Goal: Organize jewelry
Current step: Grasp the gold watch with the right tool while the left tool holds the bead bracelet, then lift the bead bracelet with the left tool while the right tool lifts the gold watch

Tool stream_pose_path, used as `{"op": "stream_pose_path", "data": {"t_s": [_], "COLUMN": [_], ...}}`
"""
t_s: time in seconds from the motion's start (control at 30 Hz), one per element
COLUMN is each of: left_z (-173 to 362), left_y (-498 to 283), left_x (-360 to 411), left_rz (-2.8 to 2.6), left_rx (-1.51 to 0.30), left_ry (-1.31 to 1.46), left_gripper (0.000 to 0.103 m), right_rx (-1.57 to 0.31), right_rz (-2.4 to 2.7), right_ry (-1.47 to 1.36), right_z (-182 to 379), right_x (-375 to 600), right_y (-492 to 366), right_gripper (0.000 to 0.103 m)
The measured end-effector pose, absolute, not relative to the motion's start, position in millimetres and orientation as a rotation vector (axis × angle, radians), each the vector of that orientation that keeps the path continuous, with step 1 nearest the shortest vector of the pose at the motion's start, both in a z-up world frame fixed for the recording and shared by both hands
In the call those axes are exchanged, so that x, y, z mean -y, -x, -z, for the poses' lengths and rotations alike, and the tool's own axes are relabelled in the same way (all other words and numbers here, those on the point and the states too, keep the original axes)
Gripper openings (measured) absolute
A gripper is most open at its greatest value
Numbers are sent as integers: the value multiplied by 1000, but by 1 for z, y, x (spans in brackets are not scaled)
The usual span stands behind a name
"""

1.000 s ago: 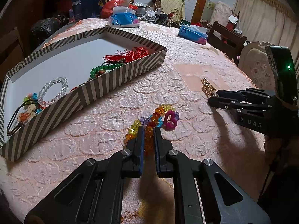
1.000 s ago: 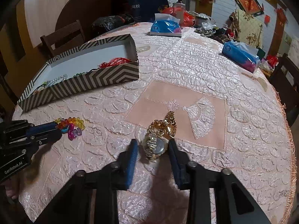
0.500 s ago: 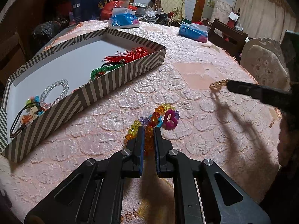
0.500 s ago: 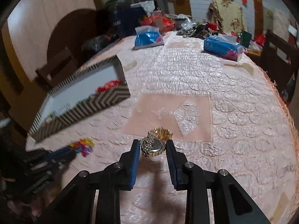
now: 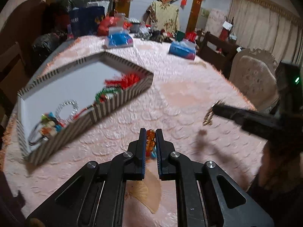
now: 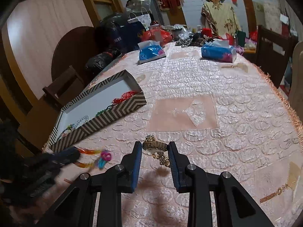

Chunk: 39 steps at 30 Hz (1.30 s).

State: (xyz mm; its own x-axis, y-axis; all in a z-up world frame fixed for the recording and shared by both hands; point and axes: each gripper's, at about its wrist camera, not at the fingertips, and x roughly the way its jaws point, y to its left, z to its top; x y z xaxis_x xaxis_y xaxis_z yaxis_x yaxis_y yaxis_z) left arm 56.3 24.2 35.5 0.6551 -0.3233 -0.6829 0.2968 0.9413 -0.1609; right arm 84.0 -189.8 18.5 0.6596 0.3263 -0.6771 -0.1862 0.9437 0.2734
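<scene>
My left gripper (image 5: 151, 132) is shut on a colourful bead bracelet (image 5: 150, 139), whose orange beads show between the pads, lifted off the pink tablecloth. From the right wrist view that bracelet (image 6: 98, 158) dangles blurred under the left gripper (image 6: 73, 155). My right gripper (image 6: 155, 147) is shut on a gold watch (image 6: 156, 148), its band hanging below the pads above the cloth. The same watch (image 5: 209, 116) hangs from the right gripper (image 5: 215, 109) at the right of the left wrist view. The striped box (image 5: 117, 99) lies to the left and holds several pieces of jewelry.
Two blue tissue packs (image 6: 151, 54) (image 6: 217, 53) sit at the far side of the table, with bags and clutter behind. A padded chair (image 5: 253, 75) stands at the right edge. A wooden chair (image 6: 64, 85) stands beyond the box (image 6: 106, 117).
Both grippers have risen off the cloth with their loads: the bead bracelet left the table in the left gripper, and the right gripper lifted the watch and rolled.
</scene>
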Motion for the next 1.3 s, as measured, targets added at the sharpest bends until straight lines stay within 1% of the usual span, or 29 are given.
{"op": "stream_pose_path", "data": {"t_s": [0.37, 1.3], "left_z": [-67, -70], "left_y": [-38, -37], "left_x": [-20, -38], "left_rz": [251, 154], "left_rx": [-793, -803], "left_ry": [18, 18], "left_gripper": [8, 8], "right_rx": [-760, -772], "right_rz": [-285, -263], "right_ry": [-159, -117], "right_z": [-33, -33], "right_x": [177, 166], "right_y": [-77, -84], "right_gripper": [27, 27]}}
